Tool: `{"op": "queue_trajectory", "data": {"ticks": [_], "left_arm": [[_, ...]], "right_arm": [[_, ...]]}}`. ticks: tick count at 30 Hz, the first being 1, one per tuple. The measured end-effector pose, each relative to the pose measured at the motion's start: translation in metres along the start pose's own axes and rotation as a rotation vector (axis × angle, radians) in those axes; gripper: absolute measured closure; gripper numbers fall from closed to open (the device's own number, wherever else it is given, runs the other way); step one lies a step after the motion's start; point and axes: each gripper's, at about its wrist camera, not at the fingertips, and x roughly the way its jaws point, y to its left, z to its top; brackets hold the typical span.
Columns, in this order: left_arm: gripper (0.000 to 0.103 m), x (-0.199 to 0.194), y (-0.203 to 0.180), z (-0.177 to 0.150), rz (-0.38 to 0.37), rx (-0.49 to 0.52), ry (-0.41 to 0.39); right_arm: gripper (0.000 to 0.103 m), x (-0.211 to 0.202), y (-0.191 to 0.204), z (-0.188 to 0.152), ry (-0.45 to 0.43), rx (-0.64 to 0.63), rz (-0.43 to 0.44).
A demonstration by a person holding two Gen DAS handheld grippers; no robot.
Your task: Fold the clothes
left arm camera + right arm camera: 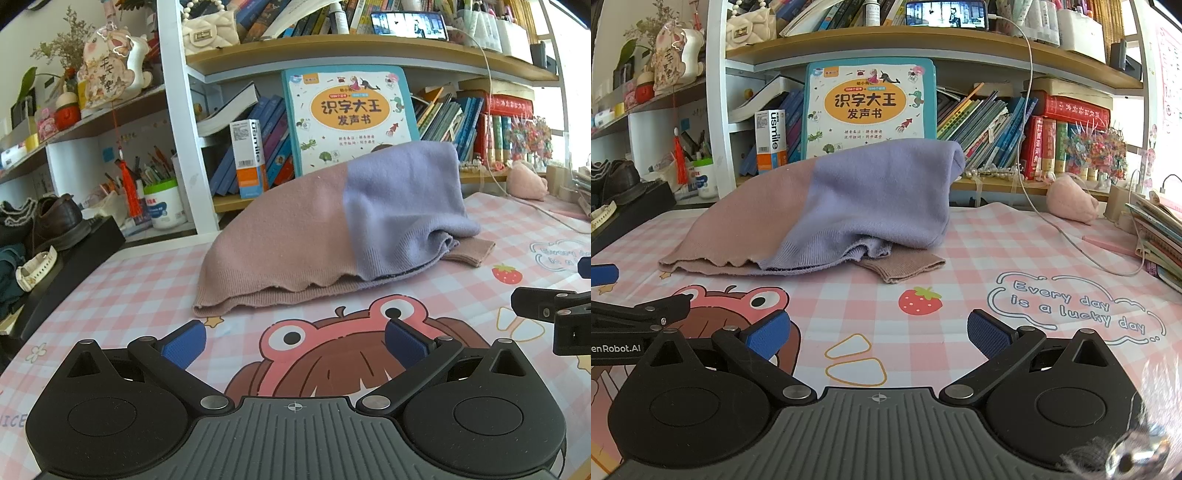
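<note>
Two-tone knit sweater [332, 229] [827, 210], pink on its left part and lilac on its right, lying in a loose, humped heap on the pink checked desk mat [498, 236] [979, 251], toward the desk's far edge below the bookshelf. A pink ribbed cuff [469, 253] [905, 267] protrudes flat from under the lilac part on the right. Left gripper [293, 341], jaws spread wide and holding nothing, over the cartoon frog print [332, 332] near the desk's front edge, apart from the sweater hem. Right gripper [879, 332], jaws likewise apart and empty, beside it to the right, short of the strawberry print [919, 301]. Upright children's sound book [349, 114] [870, 103] directly behind the sweater; pink plush toy [526, 181] [1069, 201] at the far right corner; a white charging cable [1052, 225] trails across the mat there
</note>
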Motion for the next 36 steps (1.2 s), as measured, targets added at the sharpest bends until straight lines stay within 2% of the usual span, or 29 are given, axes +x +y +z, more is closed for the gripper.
{"op": "queue_trajectory", "data": {"ticks": [24,36], "left_arm": [[0.0,-0.002,0.004,0.001,-0.007,-0.017,-0.005],[0.0,-0.01,0.004,0.0,-0.001,-0.016,-0.052]], "right_arm": [[0.0,-0.002,0.001,0.0,-0.014,-0.01,0.013],[0.0,-0.003,0.004,0.0,-0.021,-0.025,0.019]]}}
